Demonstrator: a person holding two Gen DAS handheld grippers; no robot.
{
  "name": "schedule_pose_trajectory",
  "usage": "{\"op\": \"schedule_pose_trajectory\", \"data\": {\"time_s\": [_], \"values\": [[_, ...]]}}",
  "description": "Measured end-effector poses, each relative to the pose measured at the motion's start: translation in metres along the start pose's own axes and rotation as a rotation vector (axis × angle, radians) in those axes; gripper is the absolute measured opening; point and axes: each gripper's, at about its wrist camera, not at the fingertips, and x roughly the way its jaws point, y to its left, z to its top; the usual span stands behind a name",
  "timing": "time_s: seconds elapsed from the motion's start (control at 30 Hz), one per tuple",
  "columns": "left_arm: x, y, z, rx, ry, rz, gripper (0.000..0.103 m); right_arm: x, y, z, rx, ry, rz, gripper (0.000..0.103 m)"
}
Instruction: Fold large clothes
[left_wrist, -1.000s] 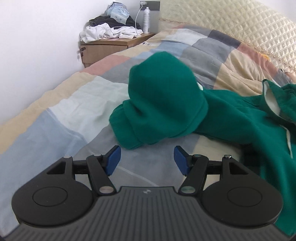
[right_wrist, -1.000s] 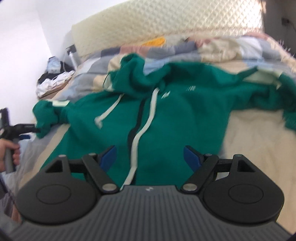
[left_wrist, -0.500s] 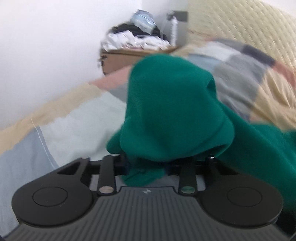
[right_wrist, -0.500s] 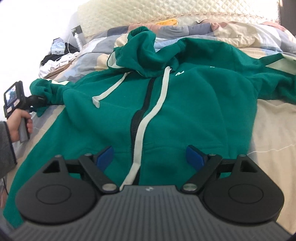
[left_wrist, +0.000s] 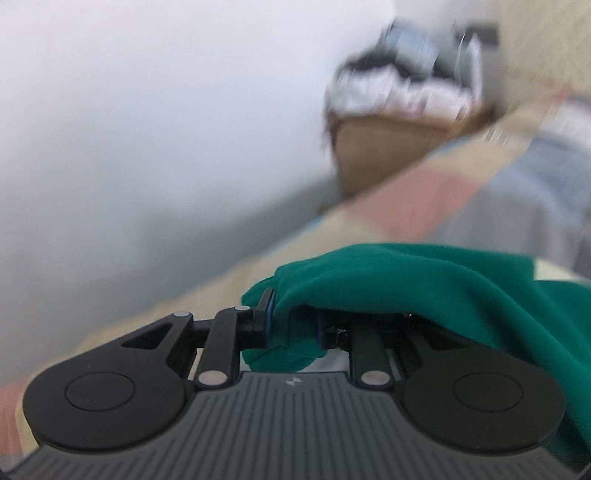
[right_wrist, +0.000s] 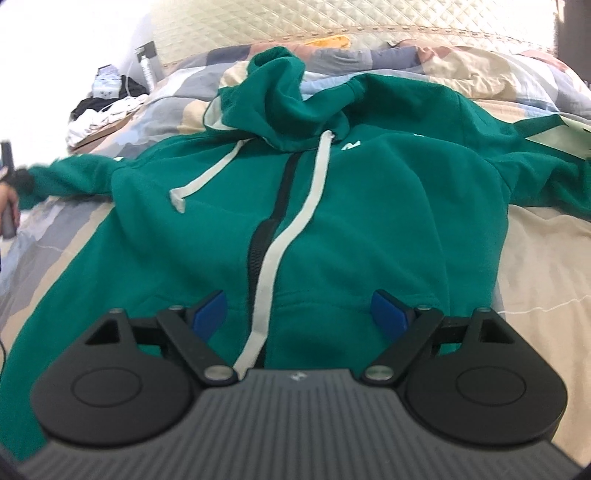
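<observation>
Hoodie (right_wrist: 354, 206) spread front-up on bed (right_wrist: 535, 258), zip closed, sleeves thrown out to both sides, likely to flatten before folding. Left gripper (left_wrist: 291, 325) closing on cuff (left_wrist: 295, 343) of one sleeve, cloth between jaws, probably to draw it straight. Right gripper (right_wrist: 301, 312) spread wide, empty, above hem. No containers in view; nightstand (left_wrist: 399, 147) piled with clothes.

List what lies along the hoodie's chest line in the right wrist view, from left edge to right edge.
Hand holding the left gripper → left sleeve → short drawstring → black zipper → long drawstring → right sleeve.
</observation>
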Motion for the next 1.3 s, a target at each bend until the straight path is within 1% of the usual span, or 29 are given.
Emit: {"op": "schedule_pose_trajectory", "data": {"time_s": [0.03,0.07,0.13,0.2,0.27,0.3,0.37,0.43,0.47,0.57,0.6,0.7,0.73,0.83,0.9,1.0,1.1,1.17,1.23,1.3], "values": [[0.009,0.002,-0.005,0.006,0.023,-0.006,0.024,0.001,0.0,0.001,-0.003,0.0,-0.008,0.087],[0.013,0.001,-0.01,0.012,0.025,-0.019,0.024,0.003,0.001,0.001,-0.006,-0.001,-0.017,0.087],[0.014,0.001,-0.015,0.037,-0.003,-0.034,0.026,0.005,0.001,0.002,-0.009,-0.001,-0.031,0.087],[0.013,0.006,-0.013,0.042,0.004,-0.065,0.029,0.006,0.001,0.004,-0.007,-0.004,-0.036,0.087],[0.005,0.015,-0.009,-0.001,0.024,-0.105,0.045,0.006,0.0,0.006,-0.004,-0.011,-0.044,0.087],[-0.002,0.021,-0.008,-0.018,0.032,-0.126,0.049,0.006,-0.001,0.006,-0.002,-0.015,-0.047,0.087],[-0.02,0.029,-0.005,-0.03,0.029,-0.175,0.06,0.004,-0.003,0.007,0.001,-0.02,-0.055,0.087],[-0.05,0.032,-0.008,-0.002,0.022,-0.223,0.065,0.002,-0.005,0.007,0.011,-0.026,-0.06,0.087],[-0.061,0.035,-0.01,0.004,0.038,-0.257,0.065,0.0,-0.006,0.007,0.017,-0.026,-0.06,0.087],[-0.106,0.045,-0.032,0.001,0.095,-0.362,0.065,-0.005,-0.01,0.004,0.032,-0.024,-0.059,0.087],[-0.121,0.048,-0.038,0.004,0.125,-0.4,0.065,-0.008,-0.012,0.004,0.035,-0.023,-0.062,0.087],[-0.167,0.061,-0.053,-0.038,0.136,-0.503,0.065,-0.019,-0.017,0.0,0.052,-0.031,-0.088,0.087],[-0.18,0.062,-0.057,-0.04,0.155,-0.535,0.065,-0.023,-0.019,-0.002,0.062,-0.034,-0.098,0.087],[-0.222,0.061,-0.075,-0.031,0.192,-0.621,0.065,-0.037,-0.029,-0.005,0.11,-0.048,-0.105,0.087],[-0.252,0.054,-0.091,-0.003,0.215,-0.672,0.065,-0.048,-0.036,-0.008,0.139,-0.065,-0.103,0.087],[-0.29,0.042,-0.119,0.033,0.265,-0.736,0.065,-0.061,-0.046,-0.013,0.179,-0.063,-0.105,0.087],[-0.326,0.023,-0.156,0.106,0.314,-0.747,0.065,-0.071,-0.052,-0.016,0.224,-0.064,-0.081,0.087],[-0.343,0.012,-0.179,0.13,0.343,-0.75,0.065,-0.075,-0.053,-0.019,0.235,-0.069,-0.072,0.087],[-0.353,0.001,-0.201,0.184,0.357,-0.717,0.065,-0.077,-0.051,-0.021,0.232,-0.067,-0.067,0.087],[-0.358,-0.006,-0.221,0.221,0.349,-0.683,0.065,-0.077,-0.05,-0.023,0.225,-0.064,-0.068,0.087]]}}
